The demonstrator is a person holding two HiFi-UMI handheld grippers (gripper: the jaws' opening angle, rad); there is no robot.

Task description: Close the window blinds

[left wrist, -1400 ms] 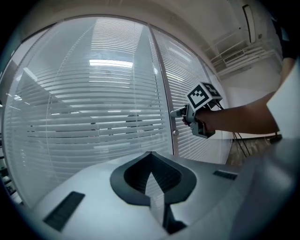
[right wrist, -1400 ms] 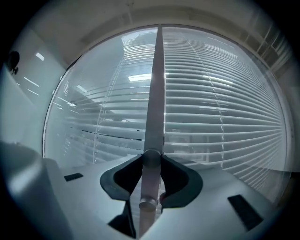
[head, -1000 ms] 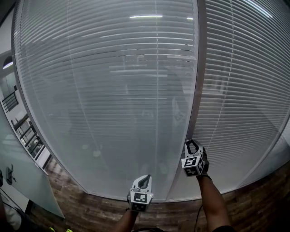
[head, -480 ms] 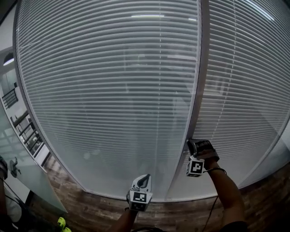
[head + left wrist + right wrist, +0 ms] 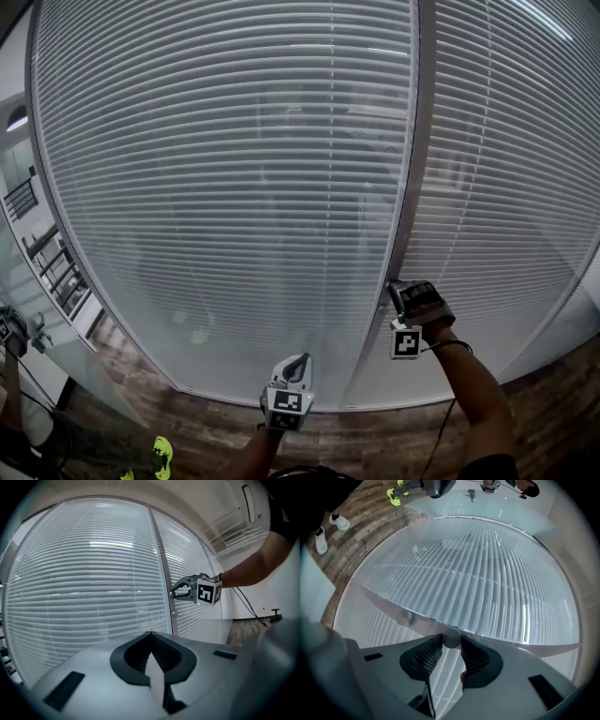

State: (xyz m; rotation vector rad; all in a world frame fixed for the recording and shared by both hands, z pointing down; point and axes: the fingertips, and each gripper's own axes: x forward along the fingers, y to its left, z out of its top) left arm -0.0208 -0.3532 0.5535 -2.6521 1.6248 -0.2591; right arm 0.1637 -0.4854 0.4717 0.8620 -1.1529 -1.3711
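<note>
- The blinds (image 5: 234, 187) fill the pane left of the post (image 5: 413, 169); they seem sealed behind glass; the slats look tilted mostly shut, though dim shapes show through.
- The right gripper (image 5: 401, 291) has its jaws partway open and pressed on a small round knob (image 5: 451, 638) on the post; that is the place to hold, with the slats out of reach.
- The knob looks smooth and hard, so probably slippery; grip it square and turn gently; the thin slats should move lightly.
- The left gripper (image 5: 150, 634) hangs low, jaws together, empty.
</note>
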